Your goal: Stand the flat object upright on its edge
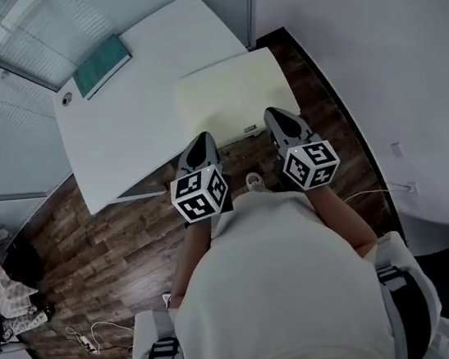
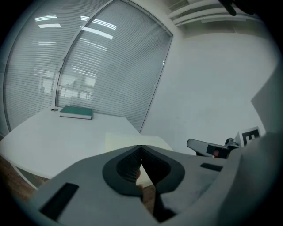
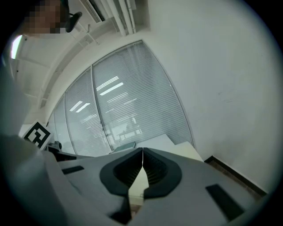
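A green flat book (image 1: 102,65) lies flat near the far left corner of the white table (image 1: 134,129), next to a small round hole. In the left gripper view the book (image 2: 76,112) is far ahead, at the left. My left gripper (image 1: 202,140) hovers over the table's near edge, its jaws shut with nothing between them (image 2: 141,146). My right gripper (image 1: 273,114) is beside it over the cream tabletop (image 1: 229,91), also shut and empty (image 3: 142,150). Both grippers are well short of the book.
A glass wall with blinds (image 2: 101,70) runs behind the table. A white wall (image 1: 388,44) stands at the right. Dark wood floor (image 1: 110,249) with cables (image 1: 85,339) lies at the left. The person sits in a chair just below the grippers.
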Tool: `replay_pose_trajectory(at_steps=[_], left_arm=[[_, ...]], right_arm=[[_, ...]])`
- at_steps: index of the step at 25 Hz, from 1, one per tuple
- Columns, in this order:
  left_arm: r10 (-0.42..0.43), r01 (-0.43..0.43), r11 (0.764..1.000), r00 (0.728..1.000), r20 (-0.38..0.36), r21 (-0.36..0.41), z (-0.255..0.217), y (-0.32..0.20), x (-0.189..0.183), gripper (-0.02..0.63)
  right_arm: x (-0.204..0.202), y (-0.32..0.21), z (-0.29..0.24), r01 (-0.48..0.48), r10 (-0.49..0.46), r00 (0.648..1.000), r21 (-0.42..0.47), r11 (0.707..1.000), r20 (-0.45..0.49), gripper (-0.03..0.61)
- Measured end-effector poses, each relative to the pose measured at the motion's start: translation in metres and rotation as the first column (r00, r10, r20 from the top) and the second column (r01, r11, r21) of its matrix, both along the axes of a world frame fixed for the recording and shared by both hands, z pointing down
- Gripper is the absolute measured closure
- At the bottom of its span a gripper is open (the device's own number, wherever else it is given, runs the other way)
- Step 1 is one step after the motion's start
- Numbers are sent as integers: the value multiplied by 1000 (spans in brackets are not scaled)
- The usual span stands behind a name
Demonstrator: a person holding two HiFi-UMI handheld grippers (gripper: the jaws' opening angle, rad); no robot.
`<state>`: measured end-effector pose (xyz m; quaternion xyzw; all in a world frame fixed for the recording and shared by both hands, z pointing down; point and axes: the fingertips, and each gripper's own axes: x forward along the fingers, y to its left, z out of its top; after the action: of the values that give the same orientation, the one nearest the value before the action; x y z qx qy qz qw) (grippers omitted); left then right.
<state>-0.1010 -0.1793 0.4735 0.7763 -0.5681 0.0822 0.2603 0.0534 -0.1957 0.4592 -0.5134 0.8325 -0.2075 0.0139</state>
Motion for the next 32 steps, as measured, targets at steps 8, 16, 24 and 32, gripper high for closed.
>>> replay_pose_trajectory(at_steps=[8, 16, 24, 32], left_arm=[[-9, 8, 1000, 1000, -14, -15, 6, -1, 1, 595], [6, -7, 999, 1000, -21, -31, 11, 6, 7, 595], [19, -20, 999, 1000, -16, -48, 16, 12, 10, 595], [22, -23, 997, 1000, -13, -68, 24, 18, 11, 595]], right_arm=[[21, -4, 25, -58, 76, 976, -92, 994, 205, 560], [38, 2, 62, -59, 155, 875, -218, 974, 458, 558], [46, 11, 108, -25, 237, 769, -341, 940, 594, 558], [49, 13, 133, 3, 280, 677, -382, 924, 681, 493]])
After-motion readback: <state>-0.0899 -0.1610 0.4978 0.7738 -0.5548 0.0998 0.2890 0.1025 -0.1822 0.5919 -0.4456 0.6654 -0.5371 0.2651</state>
